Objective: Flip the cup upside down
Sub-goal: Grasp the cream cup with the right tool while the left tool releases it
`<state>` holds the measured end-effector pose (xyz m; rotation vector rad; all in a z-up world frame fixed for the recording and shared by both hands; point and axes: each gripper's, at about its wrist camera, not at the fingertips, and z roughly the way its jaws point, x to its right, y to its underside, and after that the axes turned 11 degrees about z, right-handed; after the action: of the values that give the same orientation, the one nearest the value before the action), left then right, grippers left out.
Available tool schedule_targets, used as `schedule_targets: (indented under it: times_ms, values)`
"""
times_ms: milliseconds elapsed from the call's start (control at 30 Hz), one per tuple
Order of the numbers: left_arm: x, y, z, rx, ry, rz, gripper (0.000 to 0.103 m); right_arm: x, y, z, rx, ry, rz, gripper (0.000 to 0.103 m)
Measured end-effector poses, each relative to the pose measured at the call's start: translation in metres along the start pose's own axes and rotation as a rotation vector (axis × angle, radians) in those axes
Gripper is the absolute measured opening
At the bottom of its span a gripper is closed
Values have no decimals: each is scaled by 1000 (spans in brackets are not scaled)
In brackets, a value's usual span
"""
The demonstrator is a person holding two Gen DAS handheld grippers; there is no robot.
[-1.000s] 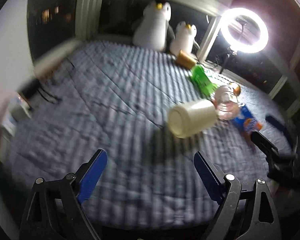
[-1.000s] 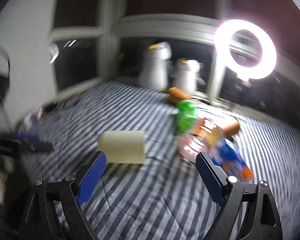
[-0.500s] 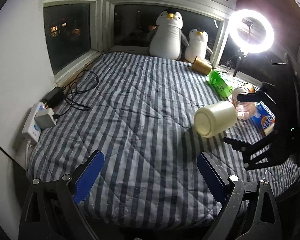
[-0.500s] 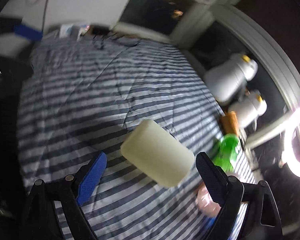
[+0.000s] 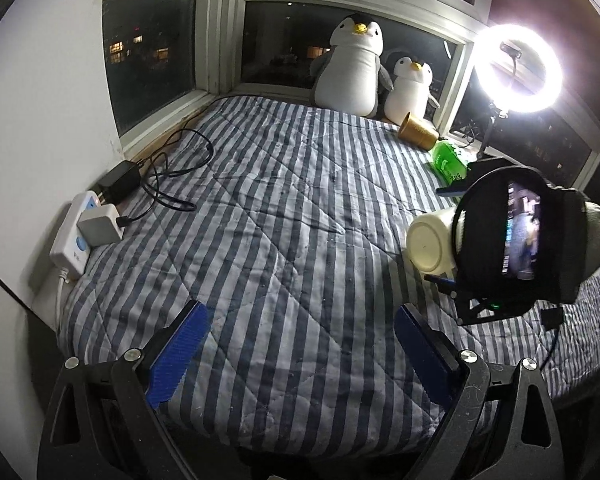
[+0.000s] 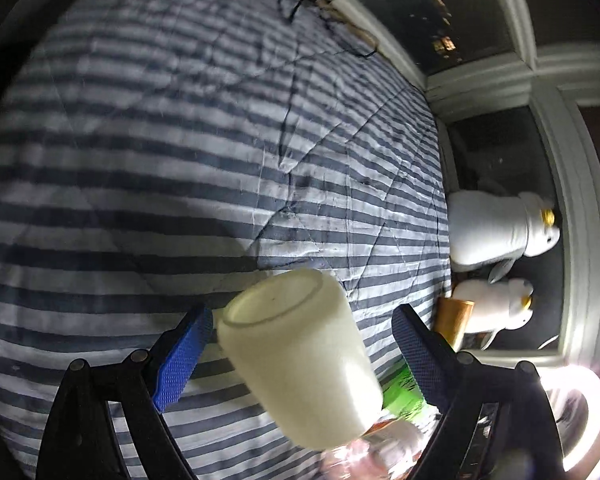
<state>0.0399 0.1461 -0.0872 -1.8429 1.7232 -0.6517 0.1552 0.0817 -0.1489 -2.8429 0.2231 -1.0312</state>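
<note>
A cream cup [image 5: 430,242] lies on its side on the striped bed cover, base toward the left wrist camera. In the right wrist view the cup [image 6: 300,352] sits between the open blue pads of my right gripper [image 6: 302,342], the left pad [image 6: 182,356] close to its base rim; I cannot tell if it touches. The right gripper's body [image 5: 512,240] shows rolled on its side over the cup, one finger above and one below. My left gripper [image 5: 300,352] is open and empty, low over the near part of the bed.
Two plush penguins [image 5: 354,68] stand at the window. A brown cup [image 5: 418,132] and green bottle [image 5: 450,164] lie behind the cream cup. A ring light [image 5: 518,70] glares at the right. A power strip, chargers and cables [image 5: 100,216] lie at the bed's left edge.
The right gripper has rolled onto its side and closed in until the cup lies between its fingers. The left gripper pulled back slightly; the cup has stayed in place.
</note>
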Motion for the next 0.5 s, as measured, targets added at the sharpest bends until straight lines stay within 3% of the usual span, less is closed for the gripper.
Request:
schedule_targets:
  times_ms: [67,167,500]
  values:
    - [-3,0,0,-2,-3,-8,96,0,-1,6,-14,-4,-10,86]
    - [-8,0,1,-5,0,-27,96,1,-1,10,-26,-23,-1,73]
    - [-3,-1,6,-8,15,-34,96,17,1,11,-4,-56,100,73]
